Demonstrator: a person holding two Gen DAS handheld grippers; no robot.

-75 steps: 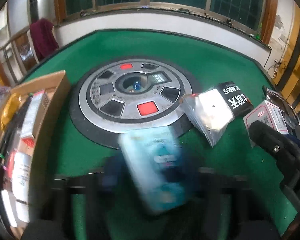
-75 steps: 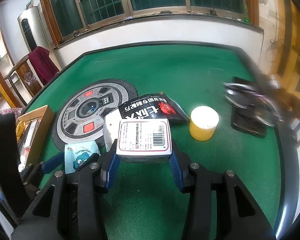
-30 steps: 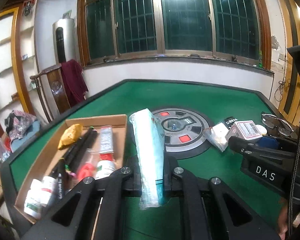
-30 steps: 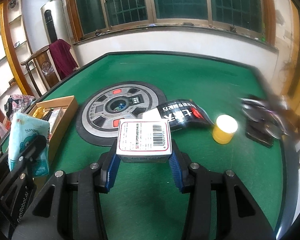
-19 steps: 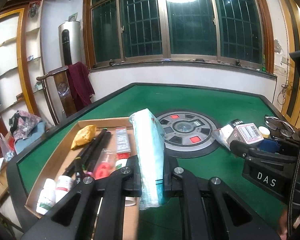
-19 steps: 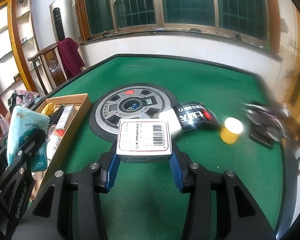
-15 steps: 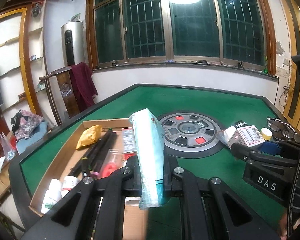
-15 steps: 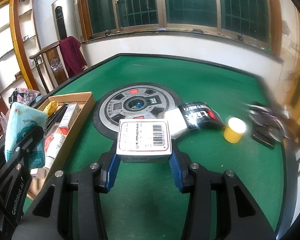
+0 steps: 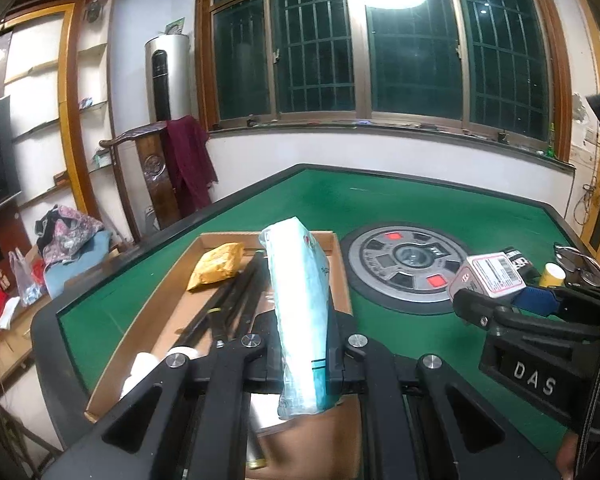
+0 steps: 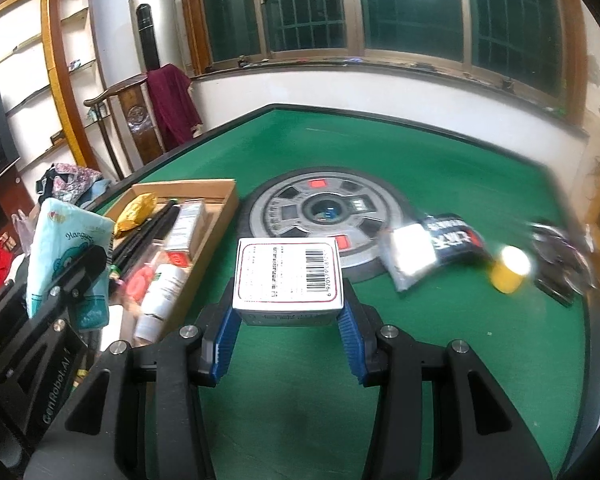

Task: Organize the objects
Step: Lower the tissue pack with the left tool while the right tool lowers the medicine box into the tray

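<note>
Two grippers are up over the green worktop (image 10: 440,168), each one loaded. Left gripper (image 9: 304,344) has its jaws pinching a pale blue tissue pack (image 9: 300,312) by the flat faces; the pack stands on edge, long axis running from the near lower end up and away toward the far side, its top leaning slightly left. It hangs above the near right part of the cardboard box (image 9: 160,300), clear of the contents. From the right wrist view the same pack's printed face (image 10: 66,256) looks toward the right.

Right gripper (image 10: 288,320) has blue pads (image 10: 226,336) pressed on both short sides of a white barcode carton (image 10: 288,276), label up, long axis left to right, held above the felt just right of the box wall (image 10: 216,224).

Inside the box: a yellow pouch (image 10: 136,208), black rods (image 9: 228,300) lying near to far, a white bottle (image 10: 160,300). Farther out sit the round grey centre panel (image 10: 324,220), a black snack bag (image 10: 452,240) and a yellow cup (image 10: 508,272), blurred.
</note>
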